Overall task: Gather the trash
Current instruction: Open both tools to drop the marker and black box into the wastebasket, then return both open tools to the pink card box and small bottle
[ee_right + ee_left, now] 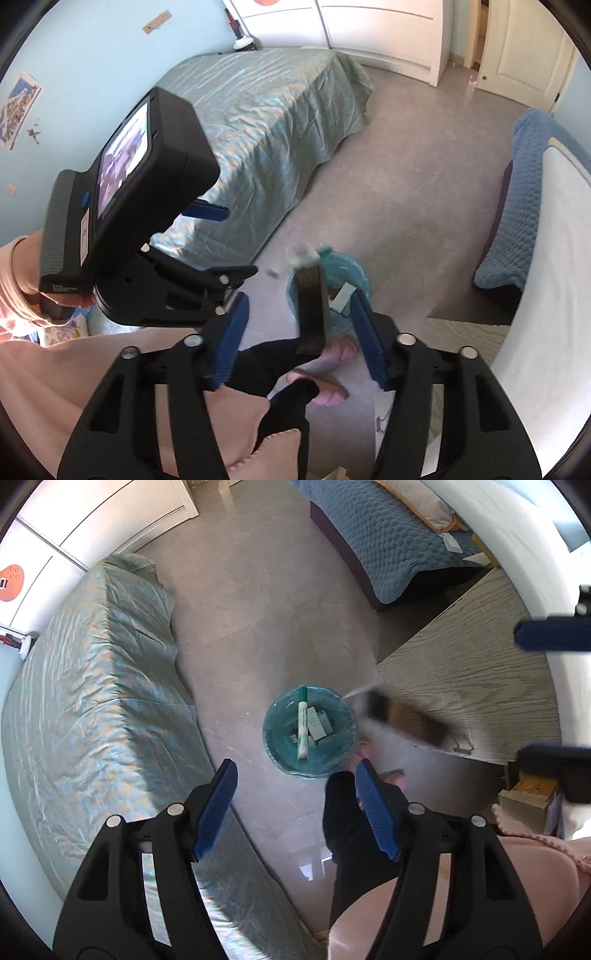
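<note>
Both jaws are spread with nothing pinched: the left hand-held gripper (295, 805) hangs released right over the bin (309, 731) on the floor, and the right hand-held gripper (299, 336) has a dark blurred strip (312, 310) loose between its open fingers, apparently dropping toward the bin. Tip: stay centred over the rim so it joins the tube (302, 723) and cartons instead of hitting the floor (258, 627) beside the bed (103, 686).
</note>
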Tool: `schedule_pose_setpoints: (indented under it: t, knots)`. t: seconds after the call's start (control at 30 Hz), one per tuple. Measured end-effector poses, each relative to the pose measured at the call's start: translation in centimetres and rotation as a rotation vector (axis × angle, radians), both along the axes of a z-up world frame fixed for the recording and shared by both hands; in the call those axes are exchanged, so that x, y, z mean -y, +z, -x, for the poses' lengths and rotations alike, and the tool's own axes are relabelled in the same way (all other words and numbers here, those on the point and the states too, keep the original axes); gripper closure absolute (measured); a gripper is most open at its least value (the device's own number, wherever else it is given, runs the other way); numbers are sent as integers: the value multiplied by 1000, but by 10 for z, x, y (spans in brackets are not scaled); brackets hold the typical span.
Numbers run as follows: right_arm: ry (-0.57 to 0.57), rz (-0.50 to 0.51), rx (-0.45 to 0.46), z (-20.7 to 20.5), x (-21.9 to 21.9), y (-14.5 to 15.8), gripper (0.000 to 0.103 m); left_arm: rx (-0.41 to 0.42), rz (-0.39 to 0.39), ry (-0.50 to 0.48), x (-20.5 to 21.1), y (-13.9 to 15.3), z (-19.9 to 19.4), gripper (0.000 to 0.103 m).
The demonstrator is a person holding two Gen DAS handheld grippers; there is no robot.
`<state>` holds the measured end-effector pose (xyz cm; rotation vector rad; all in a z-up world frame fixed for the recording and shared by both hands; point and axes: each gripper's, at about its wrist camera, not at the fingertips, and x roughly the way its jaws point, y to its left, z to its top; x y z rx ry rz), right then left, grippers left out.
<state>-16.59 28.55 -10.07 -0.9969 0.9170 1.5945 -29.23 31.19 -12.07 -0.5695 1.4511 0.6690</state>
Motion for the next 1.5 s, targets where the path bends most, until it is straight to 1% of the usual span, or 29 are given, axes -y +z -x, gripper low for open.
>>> schedule_pose_setpoints:
  t: [0.13,0.3,0.4,0.73,0.83,0.93,0.97,1.03,1.17,1.2,1.27,1.3,1.37,1.5]
  knots:
    - [-28,1,1,-10,3,2,44,-9,10,-3,-1,-4,0,32]
    - [-67,-11,5,-20,10,6,43,-3,2,-17,-2,-1,-6,31]
    - [-94,-22,0,-25,16,8,40,2,-13,-33,-2,3,-11,30]
    - [-166,-57,-6,-39,35,16,39,15,-50,-111,3,17,-37,29]
    - [-199,-83,-1,-45,46,22,35,27,-57,-142,9,23,-48,27]
    - [-258,-113,-4,-55,58,30,33,41,-73,-205,17,31,-63,26]
    - [-293,-134,-3,-60,67,33,33,45,-79,-233,21,34,-70,25]
    - [-343,-169,-9,-68,80,39,33,56,-90,-292,31,40,-83,21]
    - [-477,-238,-12,-85,117,51,27,82,-112,-410,50,50,-112,19]
    - [-516,-252,-3,-89,126,53,24,93,-107,-440,56,52,-119,19]
    - [-597,-286,22,-97,148,55,23,105,-108,-491,67,55,-133,18]
    - [-639,-299,26,-101,160,56,20,113,-112,-523,74,58,-142,15]
    - [-733,-315,46,-109,185,55,16,125,-117,-578,88,62,-157,13]
    - [-862,-317,71,-120,227,54,16,148,-112,-697,121,65,-185,10]
